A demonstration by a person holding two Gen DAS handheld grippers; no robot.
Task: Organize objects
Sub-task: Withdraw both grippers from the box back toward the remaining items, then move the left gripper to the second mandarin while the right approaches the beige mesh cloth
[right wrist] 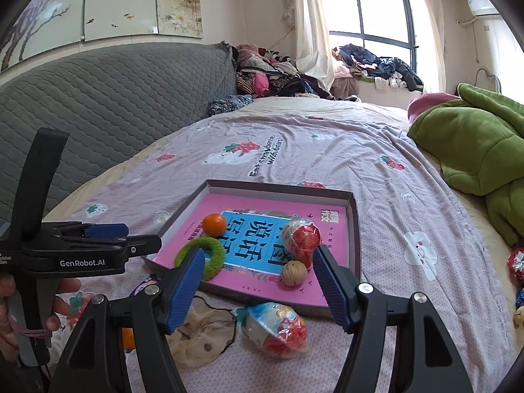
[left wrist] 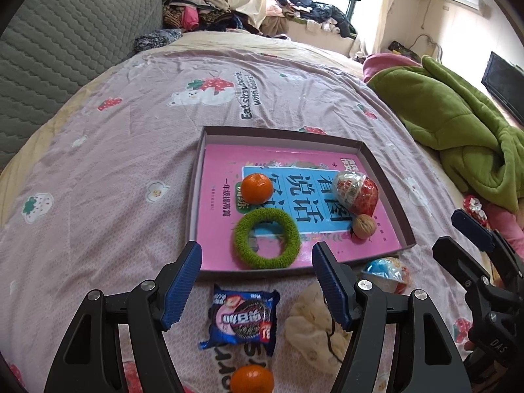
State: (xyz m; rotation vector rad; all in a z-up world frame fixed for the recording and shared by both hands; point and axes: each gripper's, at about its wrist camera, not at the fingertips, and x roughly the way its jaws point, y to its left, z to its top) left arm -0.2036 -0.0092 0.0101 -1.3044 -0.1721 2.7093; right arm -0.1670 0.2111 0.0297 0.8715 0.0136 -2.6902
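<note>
We see a shallow dark cardboard box lid [left wrist: 386, 180] lying on the pink strawberry-print bed sheet [left wrist: 114, 170], with a pink-and-blue paperback book [left wrist: 226, 150] flat inside it. On the book rest a small orange tangerine [left wrist: 257, 188], a fuzzy green ring-shaped hair tie [left wrist: 267, 242], a red foil-wrapped toy egg [left wrist: 355, 193] and a brown walnut [left wrist: 364, 226] just beside that egg. Outside the lid, on the sheet, we find a blue cookie packet [left wrist: 241, 319], a crumpled cream cloth pouch [left wrist: 314, 324], a second tangerine [left wrist: 252, 379] at the bottom edge of the left wrist view, and a blue-and-red wrapped toy egg [right wrist: 278, 327] close to the lid's near wall. Our left hand-held gripper [left wrist: 257, 290] hangs above the cookie packet with its blue-padded jaws spread wide and nothing between them. Our right hand-held gripper [right wrist: 258, 286] likewise stands wide apart and empty, above the blue-and-red egg and the lid's near edge. A person's fingers [right wrist: 64, 298] wrap the left tool's handle in the right wrist view. A rumpled green blanket [right wrist: 475, 144] lies at the far right of the bed.
</note>
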